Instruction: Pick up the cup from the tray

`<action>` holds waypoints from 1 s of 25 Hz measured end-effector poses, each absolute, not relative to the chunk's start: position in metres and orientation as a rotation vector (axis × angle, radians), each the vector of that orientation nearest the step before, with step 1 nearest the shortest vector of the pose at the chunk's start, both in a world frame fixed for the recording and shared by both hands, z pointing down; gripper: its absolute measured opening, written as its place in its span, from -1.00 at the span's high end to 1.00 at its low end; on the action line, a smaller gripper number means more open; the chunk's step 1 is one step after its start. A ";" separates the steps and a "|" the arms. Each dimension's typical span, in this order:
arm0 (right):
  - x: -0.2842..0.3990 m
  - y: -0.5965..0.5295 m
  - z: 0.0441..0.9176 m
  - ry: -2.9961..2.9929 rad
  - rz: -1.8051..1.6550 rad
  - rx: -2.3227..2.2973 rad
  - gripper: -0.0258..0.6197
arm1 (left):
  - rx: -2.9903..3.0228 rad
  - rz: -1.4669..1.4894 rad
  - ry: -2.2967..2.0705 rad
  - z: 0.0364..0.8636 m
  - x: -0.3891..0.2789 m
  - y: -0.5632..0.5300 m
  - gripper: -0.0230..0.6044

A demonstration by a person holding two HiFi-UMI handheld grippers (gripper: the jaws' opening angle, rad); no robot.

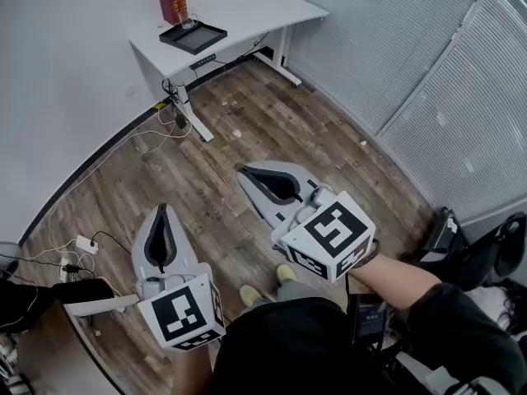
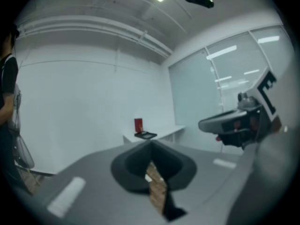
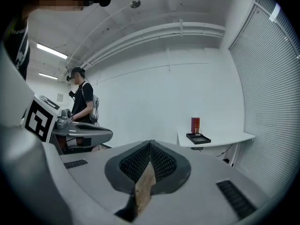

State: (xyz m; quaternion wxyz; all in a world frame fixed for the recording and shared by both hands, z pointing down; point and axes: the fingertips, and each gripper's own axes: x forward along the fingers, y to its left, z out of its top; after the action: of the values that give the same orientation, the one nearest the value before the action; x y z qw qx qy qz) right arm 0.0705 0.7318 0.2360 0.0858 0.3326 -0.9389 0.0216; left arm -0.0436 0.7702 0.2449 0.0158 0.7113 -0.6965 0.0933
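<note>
Left gripper (image 1: 162,212) and right gripper (image 1: 244,174): we see both with jaws closed tip to tip, nothing between them, held out roughly level over the wood floor (image 1: 247,130). We spot the cup (image 1: 188,23) at the back of the black tray (image 1: 203,39) on the white desk (image 1: 255,11), just beside a red box (image 1: 171,2), well apart from both grippers. Another person (image 3: 83,102) stands by the wall.

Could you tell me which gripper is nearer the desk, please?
The right gripper, held further forward toward the white desk; the left gripper is farther back, beside the person.
</note>
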 end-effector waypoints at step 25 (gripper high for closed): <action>0.043 0.725 0.233 -2.790 -0.004 1.034 0.88 | 2.235 0.211 -2.159 0.251 -0.085 0.765 0.92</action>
State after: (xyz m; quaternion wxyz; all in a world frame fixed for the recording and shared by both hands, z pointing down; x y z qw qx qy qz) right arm 0.0426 0.7247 0.2327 0.0831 0.3463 -0.9344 -0.0014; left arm -0.0846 0.7646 0.2510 0.0136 0.7176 -0.6931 0.0677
